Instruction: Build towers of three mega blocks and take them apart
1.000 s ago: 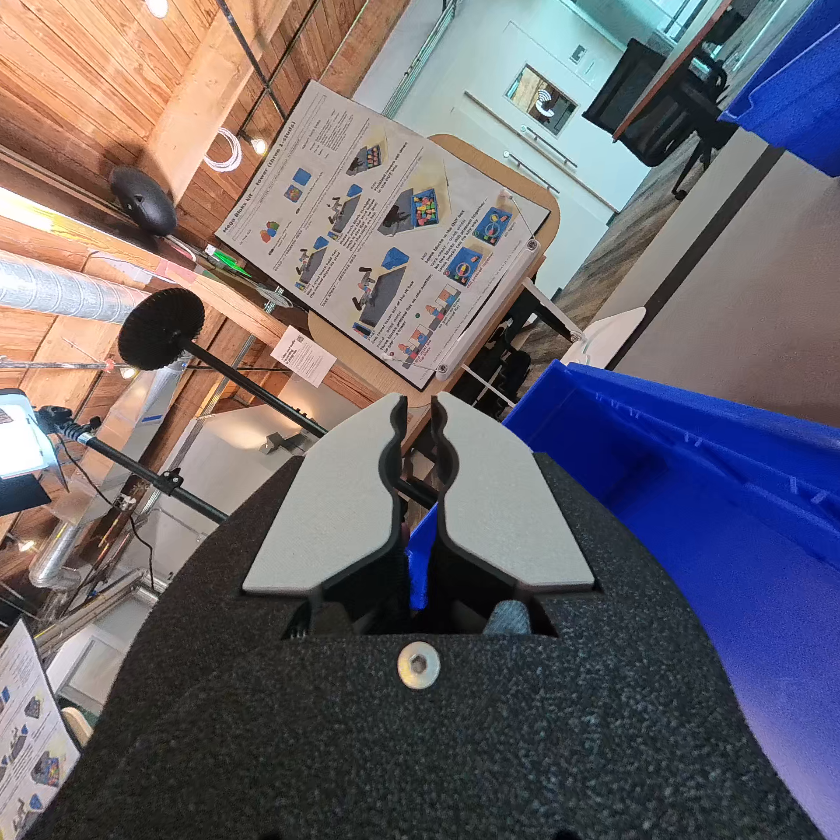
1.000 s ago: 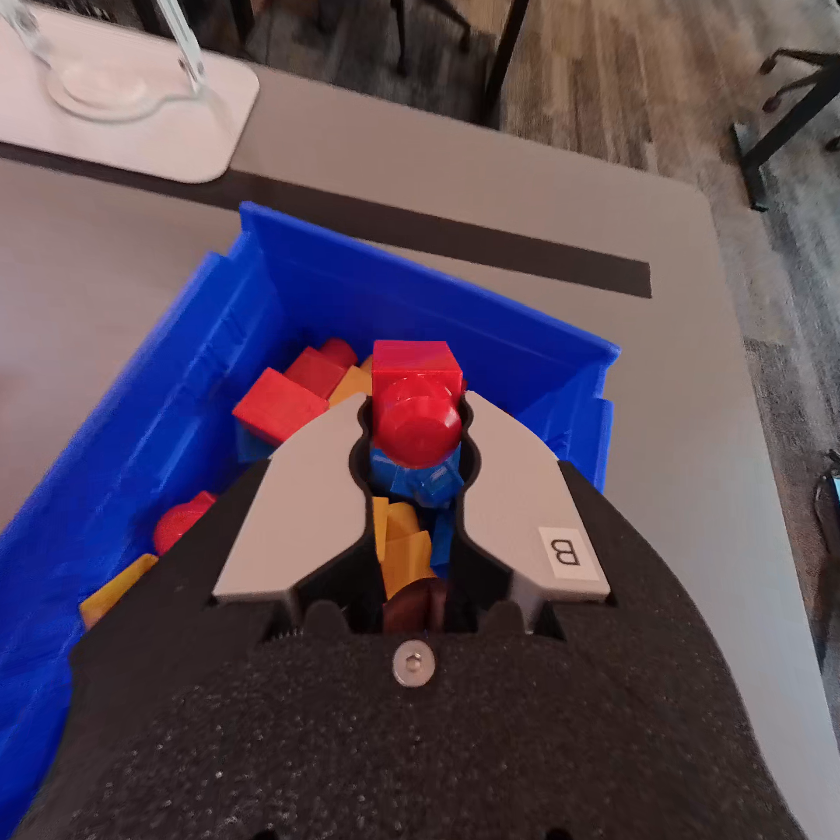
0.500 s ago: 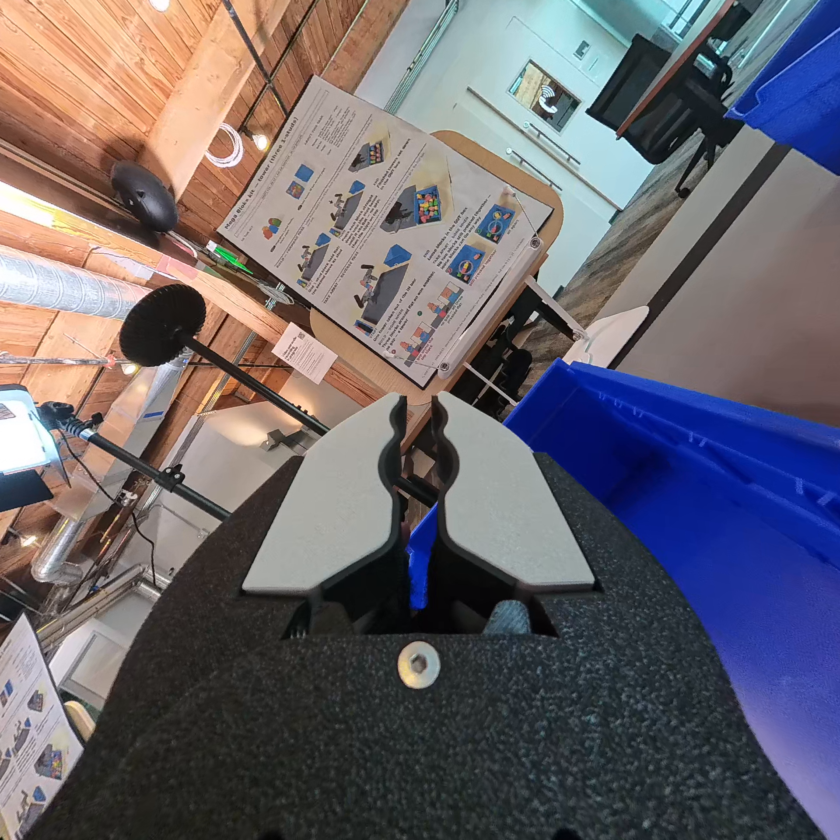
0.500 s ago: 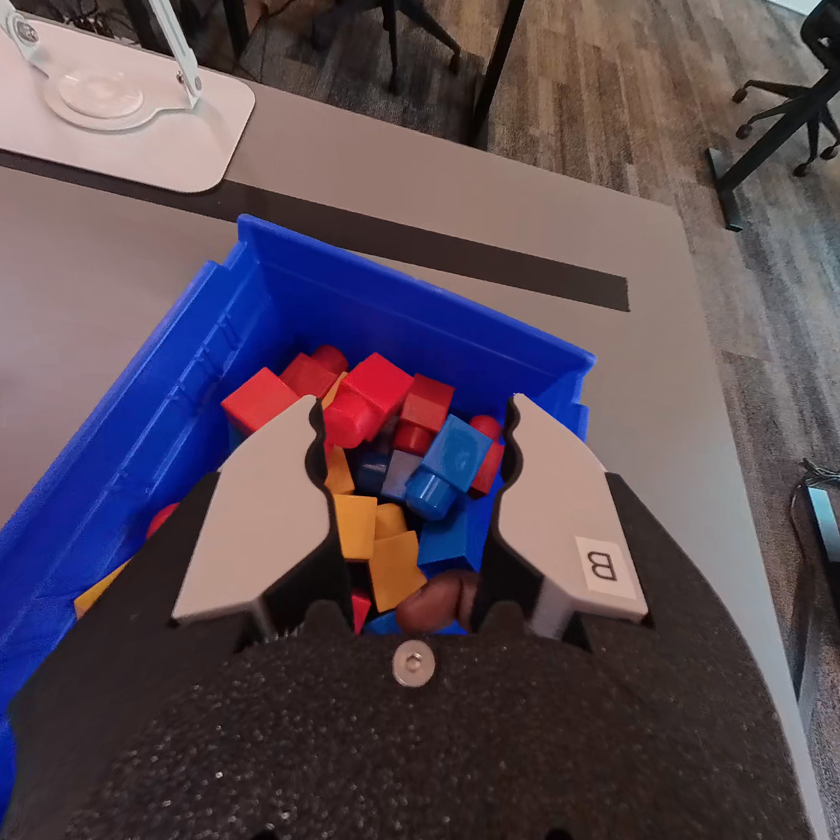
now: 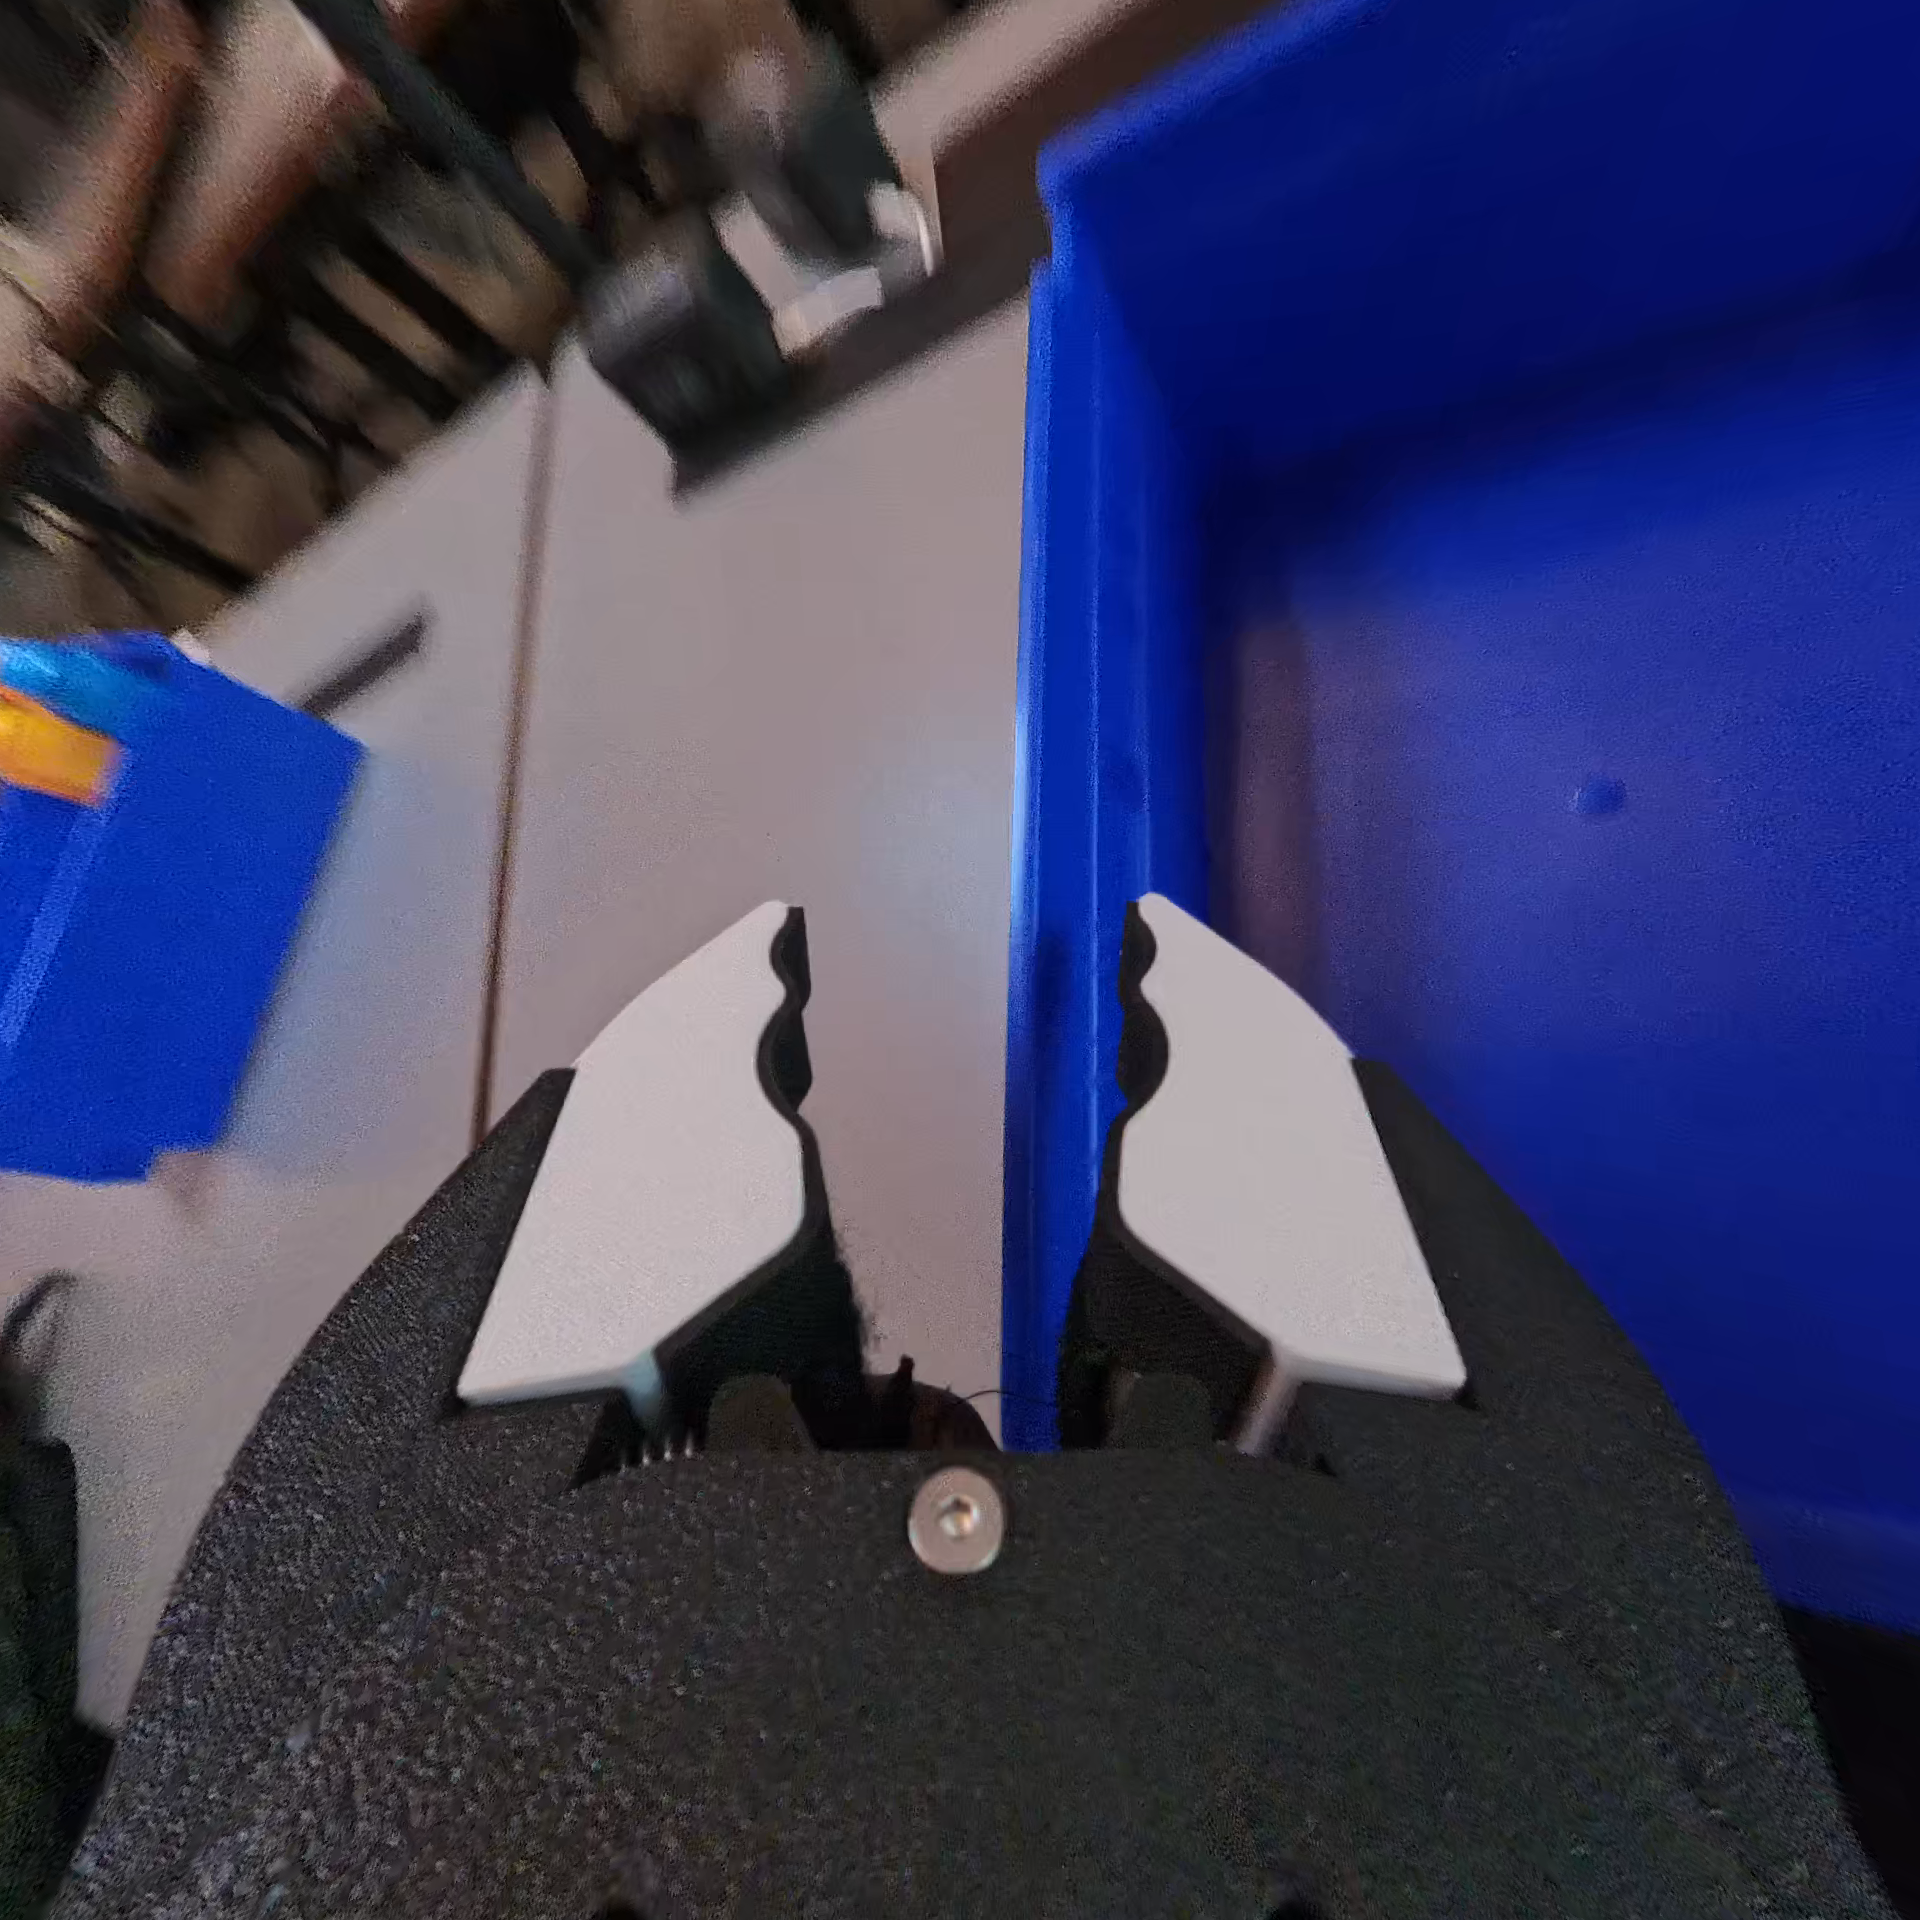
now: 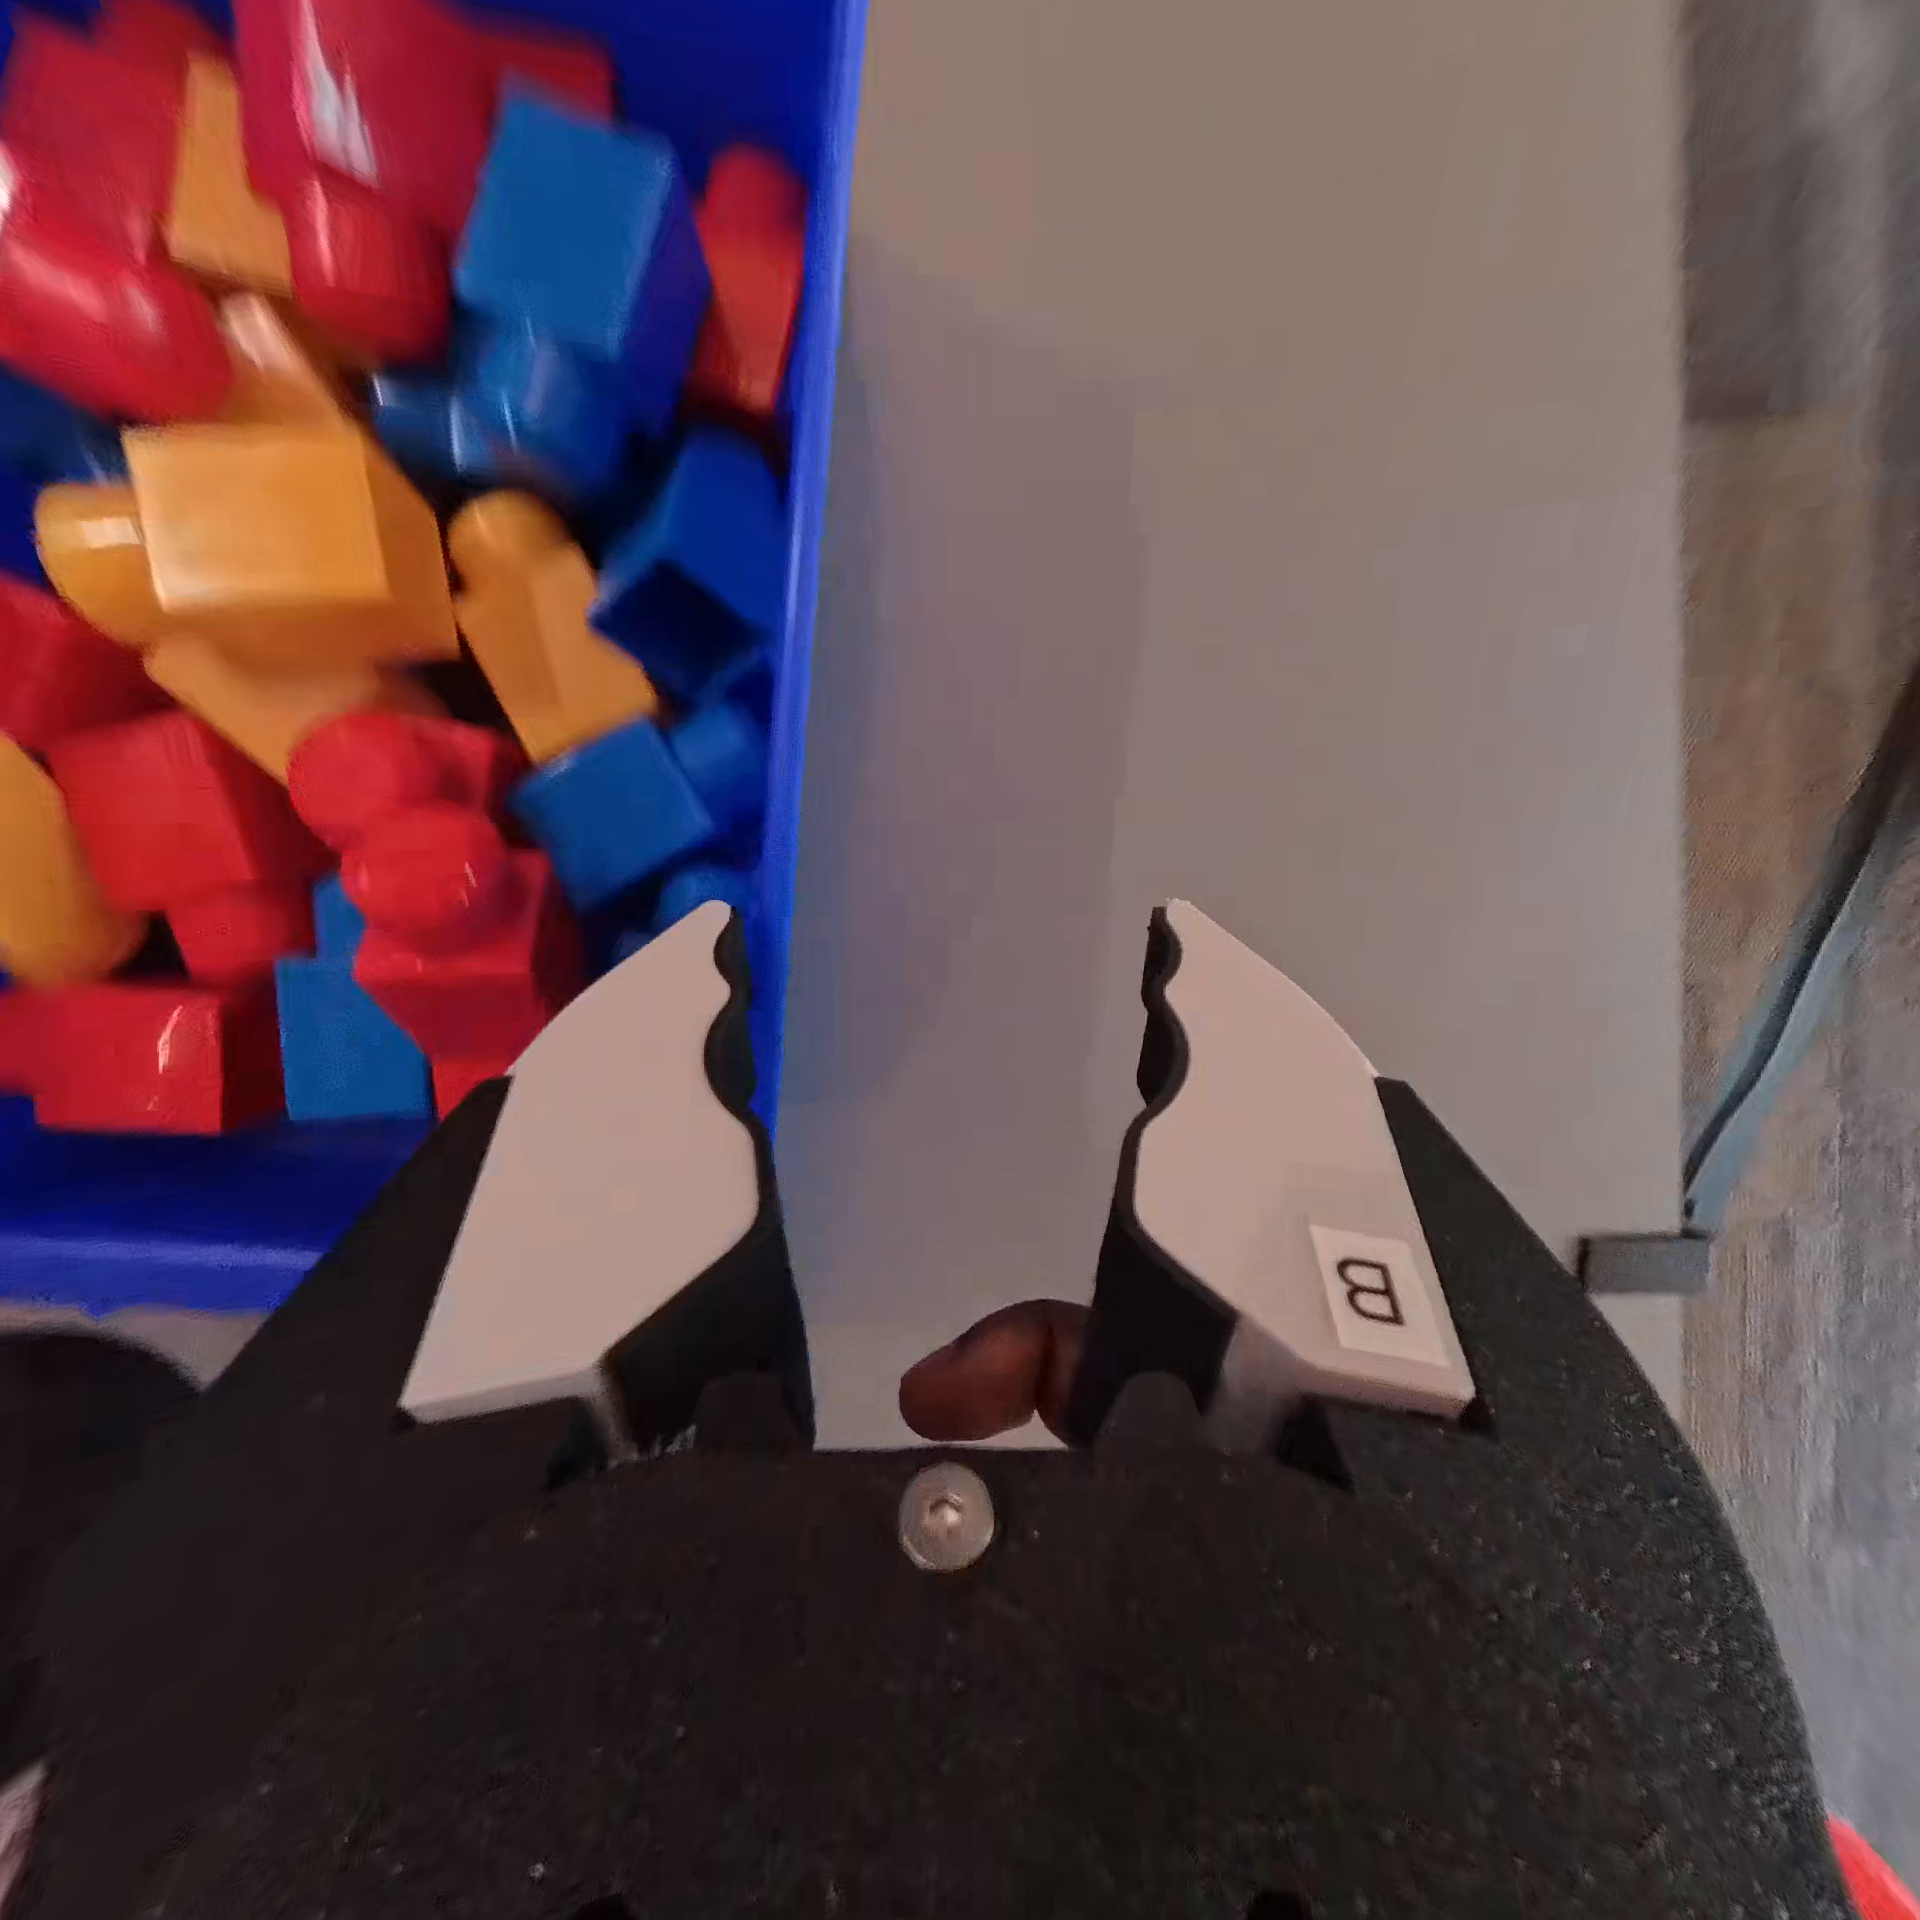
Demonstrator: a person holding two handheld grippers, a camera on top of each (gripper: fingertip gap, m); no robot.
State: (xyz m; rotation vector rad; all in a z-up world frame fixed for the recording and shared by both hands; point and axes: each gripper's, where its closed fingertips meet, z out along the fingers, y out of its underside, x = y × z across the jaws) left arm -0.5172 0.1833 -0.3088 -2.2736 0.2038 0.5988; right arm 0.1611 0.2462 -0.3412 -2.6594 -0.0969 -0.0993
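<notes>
My left gripper (image 5: 961,914) is open and holds nothing. The left wall of a blue bin (image 5: 1060,675) runs between its fingers, close to the right one. The part of that bin's inside that shows holds no blocks. My right gripper (image 6: 943,914) is open and empty, above the grey table (image 6: 1247,520) just right of a second blue bin (image 6: 821,416). That bin holds several red blocks (image 6: 177,810), orange blocks (image 6: 260,520) and blue blocks (image 6: 571,229) in a loose heap. The view is blurred by motion.
In the left wrist view another blue bin (image 5: 156,883) with something orange in it sits at the left on the grey table (image 5: 727,675). The table's right edge and the wood floor (image 6: 1797,623) show in the right wrist view. A fingertip (image 6: 987,1371) shows between the right fingers' bases. About 70 cm separates my left fingertips from my right.
The right gripper let go of a red block into the bin, then moved right over bare table. The left gripper opened and swung down from the ceiling and poster to the bin wall.
</notes>
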